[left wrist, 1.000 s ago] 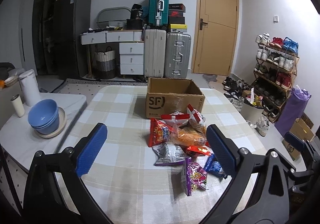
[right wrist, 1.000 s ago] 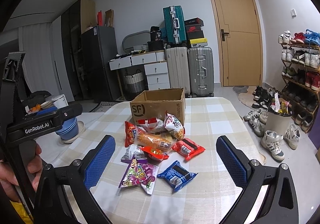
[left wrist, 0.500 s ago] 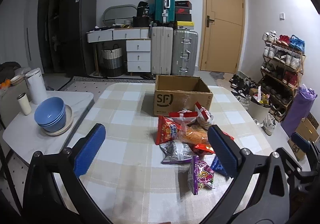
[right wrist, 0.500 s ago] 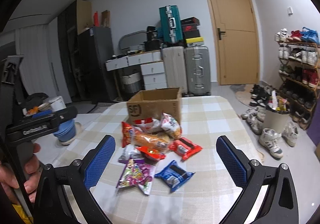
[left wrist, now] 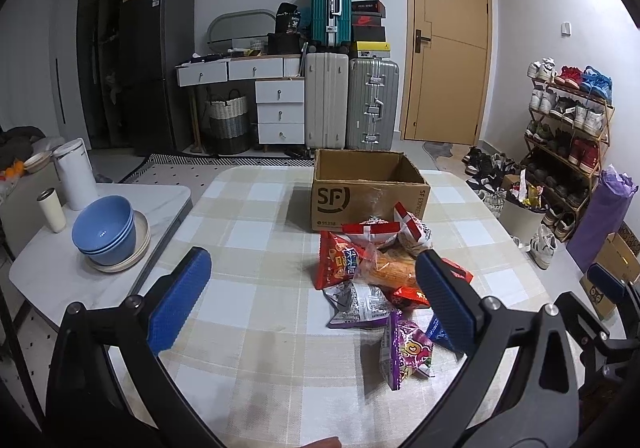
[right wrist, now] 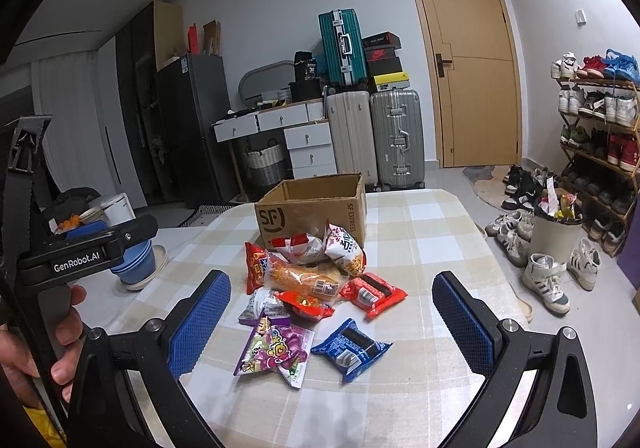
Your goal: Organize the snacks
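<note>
On the checked beige-and-white tablecloth [right wrist: 420, 244] a heap of snack packets lies just in front of an open brown cardboard box printed "SF" [right wrist: 312, 207], which stands toward the far middle of the table. Nearest the box are two white-and-red crinkled bags [right wrist: 340, 244], leaning against its front wall. Below them lies a clear-wrapped orange bread-like packet [right wrist: 304, 278], overlapping a red chip bag [right wrist: 256, 268] at the left of the heap. To the right rests a flat red wrapper with a dark band [right wrist: 374, 292], and a small red packet [right wrist: 306, 306] sits at the centre on top of a silver-and-purple pouch [right wrist: 260, 308]. Nearest the camera are a purple candy bag with cartoon print [right wrist: 276, 348] and, just to its right, a blue foil biscuit packet [right wrist: 352, 344]; the two lie close together at their near corners.

Both tools hover above the near part of the table with nothing between their blue ribbed pads. The right gripper [right wrist: 328, 324] has its fingers spread wide, framing the purple bag and blue packet. The left gripper [left wrist: 316, 304] is likewise spread wide, its right finger [left wrist: 444, 304] covering part of the heap in that view. A person's hand [right wrist: 48, 344] holds the handle of the left tool at the left edge of the right wrist view.

On a white side table [left wrist: 44, 272] to the left stand stacked blue bowls on a cream plate [left wrist: 106, 232].
</note>
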`<state>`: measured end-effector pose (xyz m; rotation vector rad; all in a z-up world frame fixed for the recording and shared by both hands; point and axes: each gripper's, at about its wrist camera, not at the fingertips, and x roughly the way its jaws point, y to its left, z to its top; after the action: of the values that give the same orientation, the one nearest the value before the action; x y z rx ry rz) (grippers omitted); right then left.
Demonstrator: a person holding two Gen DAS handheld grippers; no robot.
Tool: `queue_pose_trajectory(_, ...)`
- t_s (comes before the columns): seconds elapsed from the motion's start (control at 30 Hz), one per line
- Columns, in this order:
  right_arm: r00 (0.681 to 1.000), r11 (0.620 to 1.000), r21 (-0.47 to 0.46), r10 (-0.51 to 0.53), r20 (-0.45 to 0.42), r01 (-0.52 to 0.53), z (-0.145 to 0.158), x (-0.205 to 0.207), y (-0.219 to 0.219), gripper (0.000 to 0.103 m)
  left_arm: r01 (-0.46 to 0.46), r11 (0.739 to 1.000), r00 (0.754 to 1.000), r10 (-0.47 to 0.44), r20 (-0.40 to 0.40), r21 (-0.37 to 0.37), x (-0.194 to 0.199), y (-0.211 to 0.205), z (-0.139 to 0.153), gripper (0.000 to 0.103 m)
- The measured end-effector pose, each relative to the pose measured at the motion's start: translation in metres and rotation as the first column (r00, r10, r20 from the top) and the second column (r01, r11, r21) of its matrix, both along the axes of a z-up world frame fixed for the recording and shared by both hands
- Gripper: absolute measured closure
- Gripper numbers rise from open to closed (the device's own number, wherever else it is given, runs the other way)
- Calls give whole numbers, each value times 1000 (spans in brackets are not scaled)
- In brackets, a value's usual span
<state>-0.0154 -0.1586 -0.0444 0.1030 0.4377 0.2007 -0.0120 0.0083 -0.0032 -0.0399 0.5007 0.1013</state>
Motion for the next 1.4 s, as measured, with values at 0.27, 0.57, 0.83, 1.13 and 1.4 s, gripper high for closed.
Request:
queue_pose_trajectory(0.27,1000,1000,10,-26,-10,26,-2,4,-12,0,-6,1000,1000,6,-17,10,7,8,-6,1)
queue_pose_trajectory(0.57,999,1000,17,-9,-35,10,-10,11,-12,0,16,1000,997,-16,-69,-6,25,8,-26,1)
queue_pose_trajectory(0.83,997,999,32,-6,-72,8,-25,22,-19,0,56,998,989,-58,-137,-20,44,-1,-53,1)
queue_pose_trajectory(1.13,978,987,99,144,-151,-130,-49,58,-14,0,19,995,967,-42,-250,-93,89,30,-95,1)
queue_pose_trajectory(1.4,935,956,178,269,-231,-231,-67,112,6,0,88,986,941,-130,-314,-143,160,45,-132,1)
